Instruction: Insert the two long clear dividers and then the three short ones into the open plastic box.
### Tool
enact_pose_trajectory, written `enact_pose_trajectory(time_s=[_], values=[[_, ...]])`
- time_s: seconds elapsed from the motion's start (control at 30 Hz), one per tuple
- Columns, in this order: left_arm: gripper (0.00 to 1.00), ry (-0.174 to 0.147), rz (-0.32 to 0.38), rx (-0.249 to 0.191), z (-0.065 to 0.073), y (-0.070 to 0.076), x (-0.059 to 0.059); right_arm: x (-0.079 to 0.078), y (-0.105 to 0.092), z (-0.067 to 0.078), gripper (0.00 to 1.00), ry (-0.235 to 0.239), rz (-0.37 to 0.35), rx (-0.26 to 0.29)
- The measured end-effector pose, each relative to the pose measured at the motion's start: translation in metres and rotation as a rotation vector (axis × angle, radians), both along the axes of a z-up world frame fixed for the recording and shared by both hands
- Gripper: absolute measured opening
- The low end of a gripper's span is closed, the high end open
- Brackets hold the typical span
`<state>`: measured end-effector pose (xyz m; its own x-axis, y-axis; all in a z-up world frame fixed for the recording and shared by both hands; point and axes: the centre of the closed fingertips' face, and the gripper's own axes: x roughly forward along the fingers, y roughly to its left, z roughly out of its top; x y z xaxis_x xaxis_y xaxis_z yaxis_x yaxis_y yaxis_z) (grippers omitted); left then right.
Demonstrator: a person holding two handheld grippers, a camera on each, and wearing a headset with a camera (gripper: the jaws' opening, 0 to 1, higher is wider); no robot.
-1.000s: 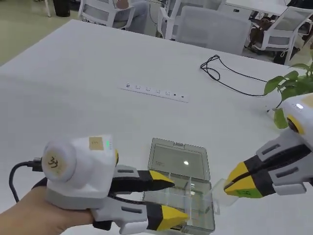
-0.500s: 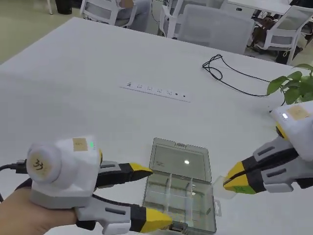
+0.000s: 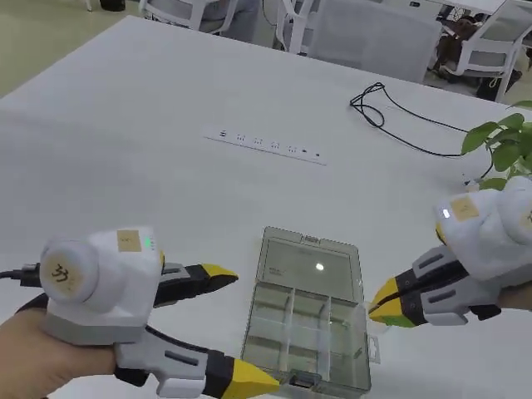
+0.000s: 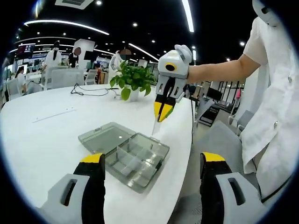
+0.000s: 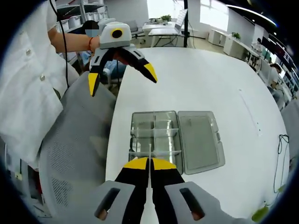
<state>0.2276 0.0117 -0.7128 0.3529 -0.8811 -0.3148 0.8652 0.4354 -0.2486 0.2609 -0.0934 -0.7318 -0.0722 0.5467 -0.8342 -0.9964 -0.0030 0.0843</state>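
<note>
The clear plastic box (image 3: 306,339) lies open on the white table, lid (image 3: 312,268) flat behind the tray. Clear dividers stand in the tray and split it into several compartments (image 5: 154,133). My right gripper (image 3: 376,309) hovers just right of the tray, shut on a thin clear divider (image 5: 149,151) that hangs from its tips above the box's right edge (image 4: 153,128). My left gripper (image 3: 237,328) is to the left of the box, open wide with nothing between its fingers. It also appears across the box (image 5: 122,80).
A white power strip (image 3: 264,146) lies on the table beyond the box, with a black cable (image 3: 391,112) farther back right. A potted plant (image 3: 499,145) stands at the right. The table's near edge borders a grey mesh chair (image 5: 70,154).
My left gripper has drawn back to the left, off the box, and its jaws stand wider. The right gripper, still holding the divider, has shifted slightly toward the box.
</note>
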Motion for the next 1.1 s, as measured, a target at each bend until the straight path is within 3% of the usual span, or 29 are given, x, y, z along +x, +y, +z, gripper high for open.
enact_pose_trajectory(time_s=[0.43,1.1], values=[[0.95,0.023,0.01,-0.008,-0.005,-0.001,0.002,0.009,-0.001,-0.03,0.03,0.005,0.012,-0.042],[0.95,0.027,0.018,-0.02,-0.006,-0.001,0.002,0.011,-0.002,-0.043,0.02,0.013,0.03,-0.061]])
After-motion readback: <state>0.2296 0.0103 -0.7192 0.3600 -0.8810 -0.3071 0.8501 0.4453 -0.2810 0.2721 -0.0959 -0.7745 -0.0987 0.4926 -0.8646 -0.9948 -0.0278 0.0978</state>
